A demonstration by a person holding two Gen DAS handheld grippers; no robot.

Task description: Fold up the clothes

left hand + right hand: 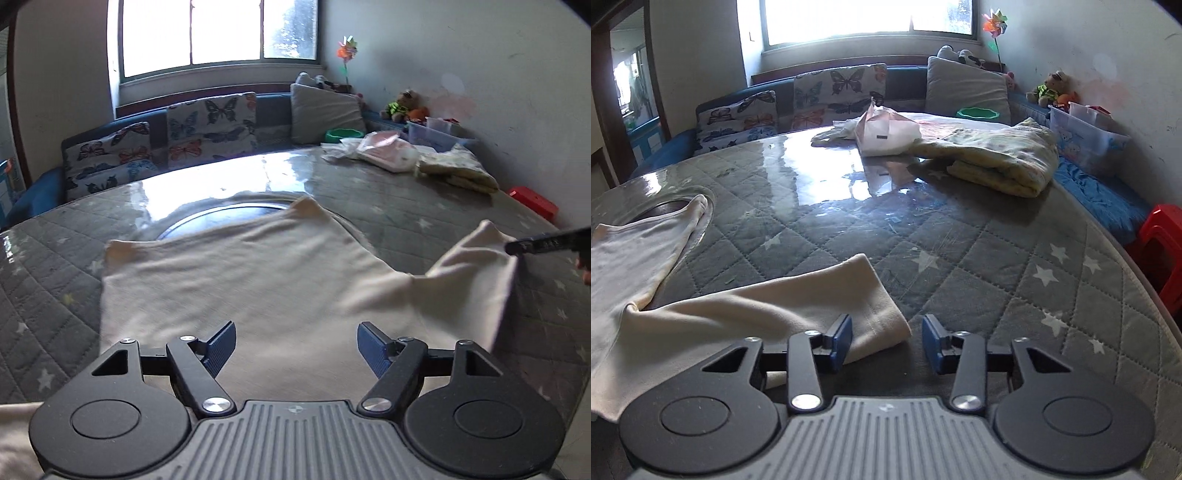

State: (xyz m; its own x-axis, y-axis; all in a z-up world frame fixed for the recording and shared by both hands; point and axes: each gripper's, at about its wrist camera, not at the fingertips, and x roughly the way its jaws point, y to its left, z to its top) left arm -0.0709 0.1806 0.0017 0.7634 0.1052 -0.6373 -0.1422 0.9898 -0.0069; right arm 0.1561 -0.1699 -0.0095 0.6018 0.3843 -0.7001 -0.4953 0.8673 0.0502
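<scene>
Lying flat on the quilted grey table [960,258], the cream garment [240,277] spreads its body across the near middle, with its sleeve [798,306] running out to the right as a long strip. That sleeve's long axis goes left to right, from the body towards its hemmed cuff end, and this is what the coming fold seems to turn on.

The right gripper [886,338] is the nearer one: the cuff end sits between its blue pads, closer to the left pad, while the right pad stands over bare quilt. Its jaws are parted and do not press the cloth, so nothing is grasped. In the left wrist view, a dark finger of that gripper shows at the raised sleeve tip on the far right. The left gripper [295,349] hovers over the near edge of the garment's body with its jaws released wide, cloth beneath them but not pinched.

My judgement is that the sleeve would be carried leftward over the body, so the right hand needs to close on the cuff first.

At the far right, a clear plastic box [1086,129] holds small items too blurred to name. A pale folded cloth [1001,158] and a white bag [886,136] lie on the table's far side, well apart from the garment.
</scene>
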